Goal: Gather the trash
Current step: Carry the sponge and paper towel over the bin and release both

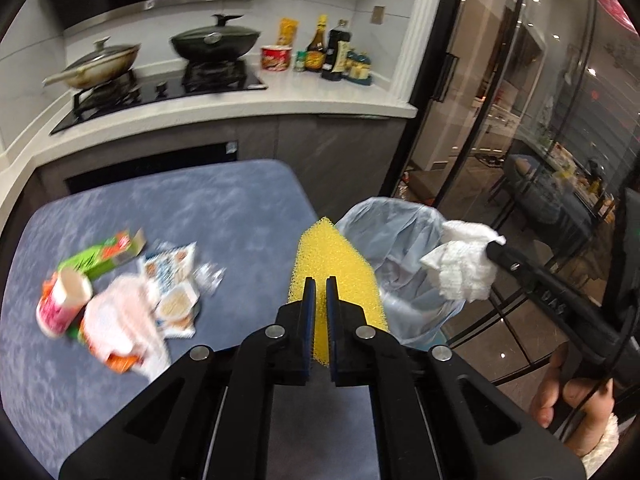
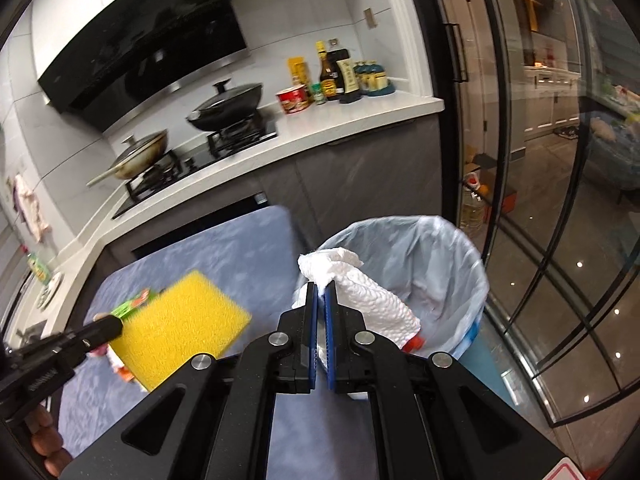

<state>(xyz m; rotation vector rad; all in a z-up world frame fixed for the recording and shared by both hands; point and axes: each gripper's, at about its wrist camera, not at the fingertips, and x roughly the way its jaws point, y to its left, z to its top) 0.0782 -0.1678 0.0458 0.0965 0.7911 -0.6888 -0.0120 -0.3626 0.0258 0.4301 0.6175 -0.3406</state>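
My left gripper (image 1: 320,284) is shut on a yellow sponge (image 1: 334,264), held up over the right edge of the blue table (image 1: 200,208). My right gripper (image 2: 321,290) is shut on a crumpled white paper towel (image 2: 368,296), which hangs over the mouth of the bin lined with a pale blue bag (image 2: 452,256). In the left wrist view the paper towel (image 1: 460,264) and the right gripper (image 1: 496,250) sit just right of the bin (image 1: 396,240). In the right wrist view the sponge (image 2: 180,324) and the left gripper (image 2: 110,328) are at lower left.
More trash lies on the table's left part: a pink-and-white cup (image 1: 64,300), a green carton (image 1: 108,256), snack wrappers (image 1: 172,280) and pink tissue (image 1: 120,320). Behind is a counter with a hob, two pans (image 1: 216,40) and bottles (image 1: 328,52). Glass doors (image 1: 520,120) stand right.
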